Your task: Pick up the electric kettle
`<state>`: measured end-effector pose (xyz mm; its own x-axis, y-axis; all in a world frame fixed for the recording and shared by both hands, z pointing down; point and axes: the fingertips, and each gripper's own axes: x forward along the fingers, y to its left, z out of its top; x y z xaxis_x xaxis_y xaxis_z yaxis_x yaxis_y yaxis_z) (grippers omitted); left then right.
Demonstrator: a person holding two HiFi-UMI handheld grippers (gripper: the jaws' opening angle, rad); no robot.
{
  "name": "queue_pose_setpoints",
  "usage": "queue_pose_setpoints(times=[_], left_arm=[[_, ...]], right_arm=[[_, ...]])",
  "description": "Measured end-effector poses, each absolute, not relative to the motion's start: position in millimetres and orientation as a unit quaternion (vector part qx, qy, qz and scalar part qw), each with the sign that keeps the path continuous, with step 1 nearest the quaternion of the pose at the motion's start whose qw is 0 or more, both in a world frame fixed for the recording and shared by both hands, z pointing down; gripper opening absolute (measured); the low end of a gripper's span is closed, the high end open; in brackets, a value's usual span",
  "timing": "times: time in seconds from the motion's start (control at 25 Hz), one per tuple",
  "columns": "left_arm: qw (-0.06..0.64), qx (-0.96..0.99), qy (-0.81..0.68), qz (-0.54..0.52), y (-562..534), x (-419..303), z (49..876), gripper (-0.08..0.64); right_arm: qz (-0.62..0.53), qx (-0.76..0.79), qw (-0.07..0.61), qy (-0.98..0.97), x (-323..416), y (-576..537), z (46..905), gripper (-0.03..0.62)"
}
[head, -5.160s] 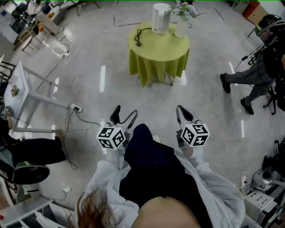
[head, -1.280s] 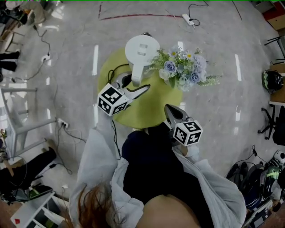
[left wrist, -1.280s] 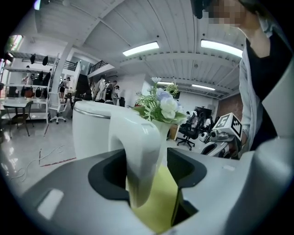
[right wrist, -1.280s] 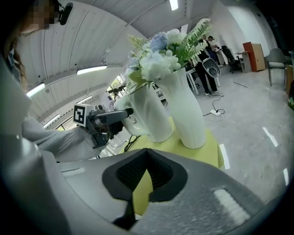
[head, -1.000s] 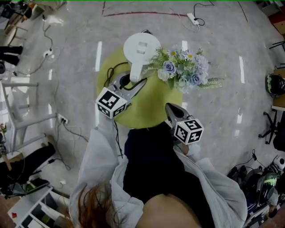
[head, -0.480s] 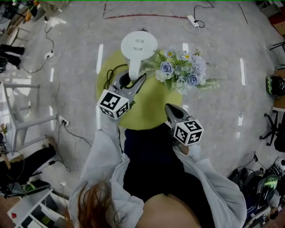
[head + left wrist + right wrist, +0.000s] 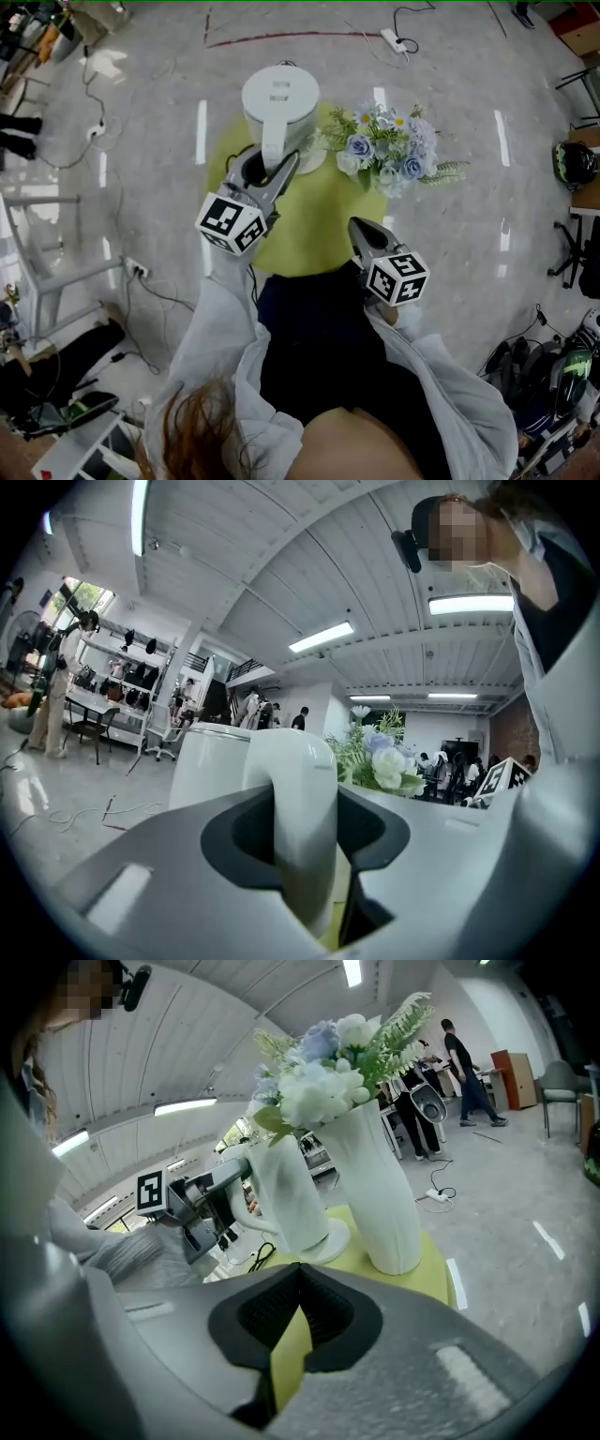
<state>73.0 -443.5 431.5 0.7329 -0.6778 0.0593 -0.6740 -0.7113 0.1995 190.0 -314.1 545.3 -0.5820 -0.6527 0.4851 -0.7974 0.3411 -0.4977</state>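
Observation:
The white electric kettle (image 7: 278,98) stands over the far side of the round yellow-green table (image 7: 319,225), its lid facing up at me. My left gripper (image 7: 272,173) is shut on the kettle's handle (image 7: 305,789), which fills the gap between the jaws in the left gripper view. The kettle body (image 7: 211,761) shows just beyond. Its round white base (image 7: 314,157) peeks out at the kettle's right. The right gripper view shows the kettle (image 7: 281,1194) tilted over the base disc (image 7: 330,1239). My right gripper (image 7: 361,234) hangs shut and holds nothing at the table's near right edge.
A white vase (image 7: 375,1194) of blue and white flowers (image 7: 389,150) stands right beside the kettle. A black cord (image 7: 234,159) lies on the cloth at the left. Floor cables (image 7: 150,281) and a power strip (image 7: 392,39) lie around; people stand in the background.
The left gripper, shut on the handle, has risen and shifted left with the kettle, which now looks larger and sits left of its base. The right gripper has stayed put.

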Motion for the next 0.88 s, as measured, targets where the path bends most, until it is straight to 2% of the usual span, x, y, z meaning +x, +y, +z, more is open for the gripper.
queue_pose_setpoints(times=[0.88], left_arm=[[0.082,0.924,-0.372,-0.017,-375,-16,378,0.164]], right_arm=[[0.295,0.480,0.069,-0.823,127,-308,494,0.002]])
